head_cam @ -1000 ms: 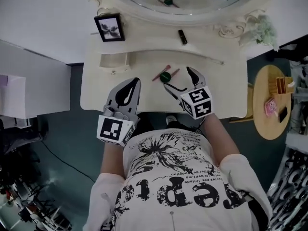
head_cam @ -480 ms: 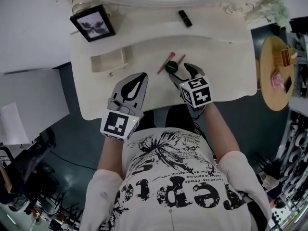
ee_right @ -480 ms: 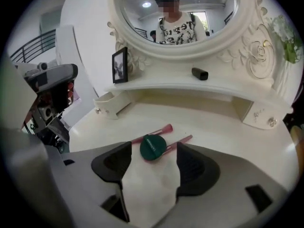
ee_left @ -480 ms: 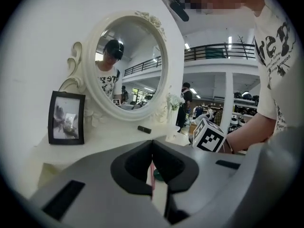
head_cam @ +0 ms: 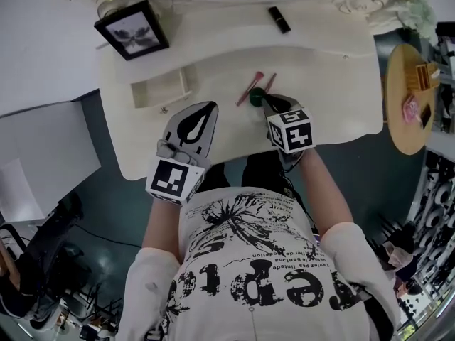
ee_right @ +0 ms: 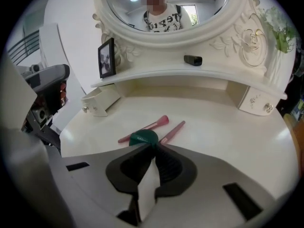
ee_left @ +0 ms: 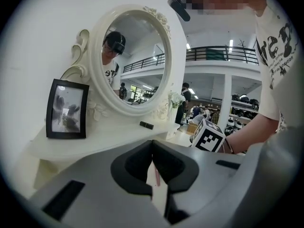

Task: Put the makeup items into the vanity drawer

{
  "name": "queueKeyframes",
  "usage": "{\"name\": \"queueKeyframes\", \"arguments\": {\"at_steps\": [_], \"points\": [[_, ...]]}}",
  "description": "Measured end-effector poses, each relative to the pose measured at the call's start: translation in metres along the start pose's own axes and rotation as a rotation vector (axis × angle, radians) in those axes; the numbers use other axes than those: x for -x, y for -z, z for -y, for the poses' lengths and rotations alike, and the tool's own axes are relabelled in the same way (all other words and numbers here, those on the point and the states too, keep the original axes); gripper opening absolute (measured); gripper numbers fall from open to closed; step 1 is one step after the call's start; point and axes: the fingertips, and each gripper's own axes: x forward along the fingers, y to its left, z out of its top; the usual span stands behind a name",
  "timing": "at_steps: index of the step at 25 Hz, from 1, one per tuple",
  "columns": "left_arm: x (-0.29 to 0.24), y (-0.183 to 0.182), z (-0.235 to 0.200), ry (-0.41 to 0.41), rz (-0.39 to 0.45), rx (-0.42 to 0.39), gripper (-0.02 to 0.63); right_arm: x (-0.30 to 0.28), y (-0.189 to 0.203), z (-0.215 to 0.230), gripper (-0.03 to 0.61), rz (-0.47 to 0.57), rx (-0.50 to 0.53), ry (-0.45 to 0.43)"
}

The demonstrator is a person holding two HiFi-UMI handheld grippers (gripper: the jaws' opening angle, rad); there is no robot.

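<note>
A round green compact lies on the cream vanity top between two pink brushes. My right gripper points down at it; its jaws have just been closing and now meet at the compact's near edge. Whether they pinch its rim is hidden. The small vanity drawer stands pulled out at the left. My left gripper hovers shut and empty over the table front, right of the drawer.
A black lipstick lies on the upper shelf under the oval mirror. A black photo frame stands at the shelf's left. A round wooden side table with small items is to the right.
Both grippers have come down toward the vanity top. The right jaws, wide apart a second ago, have closed at the green compact. The left gripper stayed shut.
</note>
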Motion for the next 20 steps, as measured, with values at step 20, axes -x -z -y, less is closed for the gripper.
{"name": "queueKeyframes", "arguments": {"at_steps": [20], "points": [[0.100,-0.036,-0.046,-0.140,0.120,-0.014,0.012,0.034,-0.110,-0.105,0.035,0.194,0.163,-0.073]]}}
